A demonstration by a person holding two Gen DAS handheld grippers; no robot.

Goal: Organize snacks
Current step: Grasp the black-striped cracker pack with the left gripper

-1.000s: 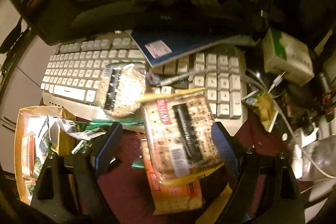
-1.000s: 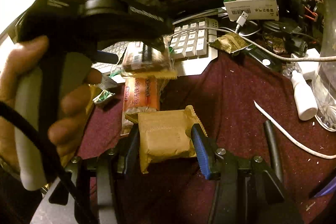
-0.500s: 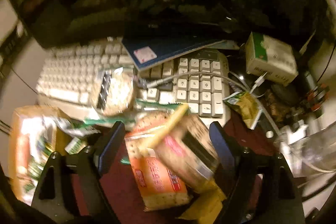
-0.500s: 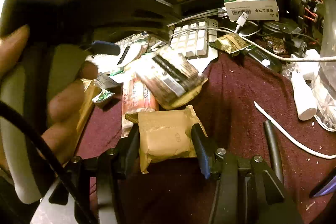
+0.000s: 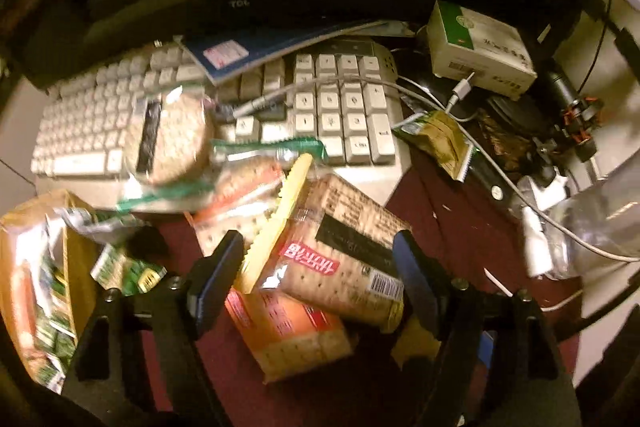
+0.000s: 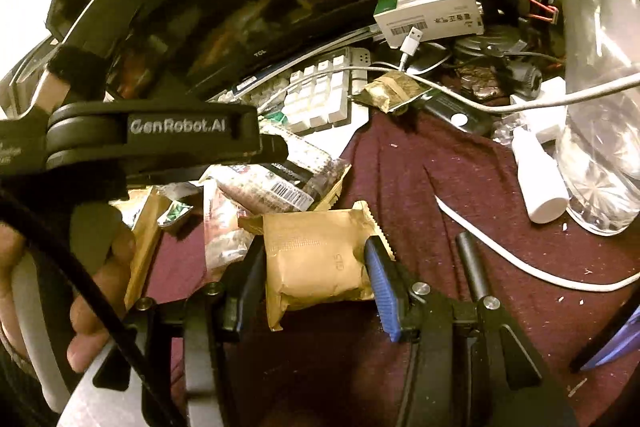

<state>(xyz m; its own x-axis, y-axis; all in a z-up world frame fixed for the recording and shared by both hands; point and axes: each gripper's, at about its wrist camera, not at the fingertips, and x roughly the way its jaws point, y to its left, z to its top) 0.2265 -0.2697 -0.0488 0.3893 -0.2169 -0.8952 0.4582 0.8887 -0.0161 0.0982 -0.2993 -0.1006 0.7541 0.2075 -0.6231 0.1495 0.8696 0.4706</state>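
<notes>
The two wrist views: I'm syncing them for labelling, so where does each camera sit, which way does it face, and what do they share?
Left wrist: on the left gripper, looking steeply down at a clear cracker pack between its fingers, which have just been closing, and a keyboard beyond.
Right wrist: on the right gripper, facing forward and down at a tan snack packet clamped between its fingers; the person's hand and left gripper show at left.
Shared: cracker pack, keyboard, green-and-white box, maroon cloth.

Left hand-held gripper (image 5: 318, 277) angled steeply downward, jaws parted and just been closing about a packet. Right hand-held gripper (image 6: 316, 267) clamped, pointing moderately downward.
</notes>
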